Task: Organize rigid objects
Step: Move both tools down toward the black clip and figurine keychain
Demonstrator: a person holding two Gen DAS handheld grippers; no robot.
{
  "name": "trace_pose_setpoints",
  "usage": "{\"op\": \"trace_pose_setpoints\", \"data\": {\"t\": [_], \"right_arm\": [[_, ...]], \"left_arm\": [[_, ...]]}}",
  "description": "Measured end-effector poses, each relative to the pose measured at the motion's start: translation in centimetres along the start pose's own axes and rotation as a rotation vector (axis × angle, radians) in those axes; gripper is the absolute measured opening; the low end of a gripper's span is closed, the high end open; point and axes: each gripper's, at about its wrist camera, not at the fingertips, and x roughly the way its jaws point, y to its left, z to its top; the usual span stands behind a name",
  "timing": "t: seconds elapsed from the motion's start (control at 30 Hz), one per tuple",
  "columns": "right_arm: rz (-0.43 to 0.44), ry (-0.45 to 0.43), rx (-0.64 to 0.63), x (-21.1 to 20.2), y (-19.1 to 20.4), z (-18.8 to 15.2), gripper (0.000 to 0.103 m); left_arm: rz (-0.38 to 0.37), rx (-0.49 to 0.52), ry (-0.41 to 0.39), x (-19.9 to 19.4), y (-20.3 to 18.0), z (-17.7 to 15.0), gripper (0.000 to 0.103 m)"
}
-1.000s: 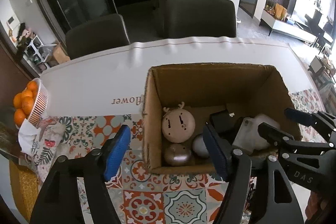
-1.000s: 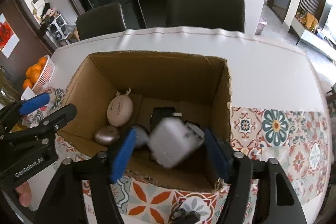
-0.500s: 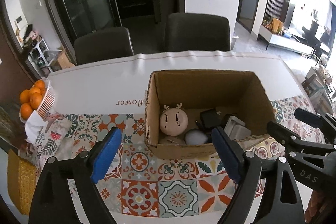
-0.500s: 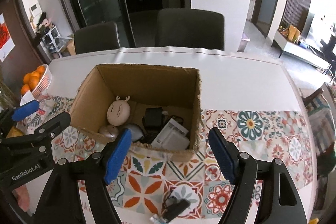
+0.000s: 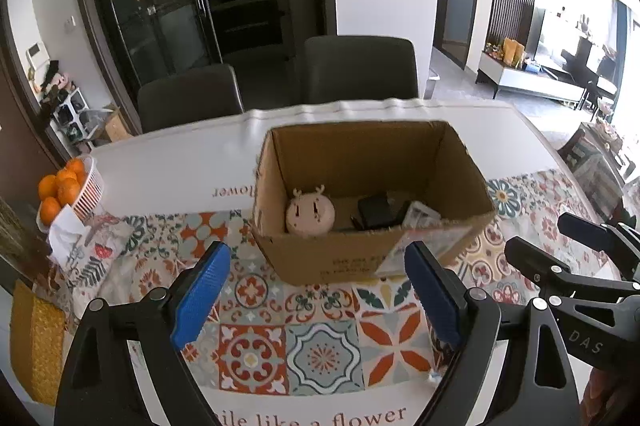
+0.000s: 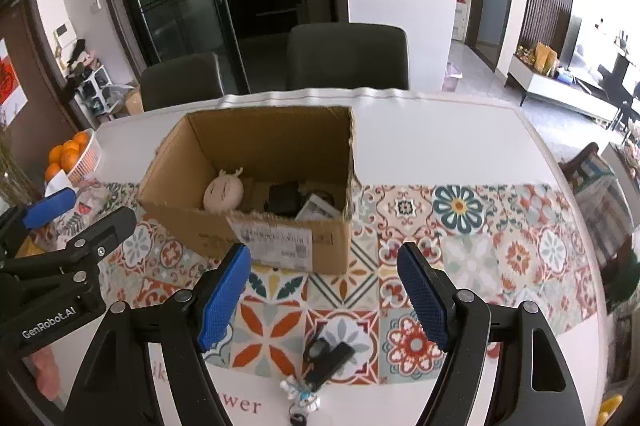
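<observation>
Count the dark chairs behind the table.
2: one dark upholstered chair at the table's far left, a taller one at the far middle. Others may sit out of view.

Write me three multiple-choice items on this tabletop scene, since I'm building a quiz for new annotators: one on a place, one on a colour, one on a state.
1. Where is the round beige toy face with small antlers?
A. Inside the open brown cardboard box
B. On the patterned tile tablecloth
C. In the white basket of oranges

2. What colour are the pads of the right hand-held gripper?
A. Red
B. Blue
C. Green

3. In what state is the right hand-held gripper?
A. Shut on the black key fob
B. Shut on nothing
C. Open and holding nothing

Key: 1 A, the face sits behind the box's near wall in both views. 2 B, both pads are blue. 3 C, the fingers stand wide apart while the small black key fob lies on the white table beyond them.
</observation>
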Motion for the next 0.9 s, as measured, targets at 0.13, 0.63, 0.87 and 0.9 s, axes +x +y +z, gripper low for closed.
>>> {"op": "trace_pose_setpoints", "data": {"t": [0.13,0.63,0.87,0.9], "right_arm": [[0.007,0.015,0.007,0.5,-0.2,-1.5,0.076],[0.013,0.096,-0.013,3.3,0.2,-6.0,0.076],[0.012,0.162,-0.009,5.5,0.0,-7.7,0.076],[0.015,0.172,-0.006,5.8,-0.1,-8.0,0.076]], "left_arm": [[-0.022,-0.001,0.031,0.6,-0.3,-1.5,0.089],[-0.022,-0.004,0.172,4.1,-0.4,-6.6,0.089],[-0.006,0.013,0.24,6.3,-0.8,-8.7,0.089],[-0.004,0.013,0.248,6.5,-0.8,-8.9,0.089]]}}
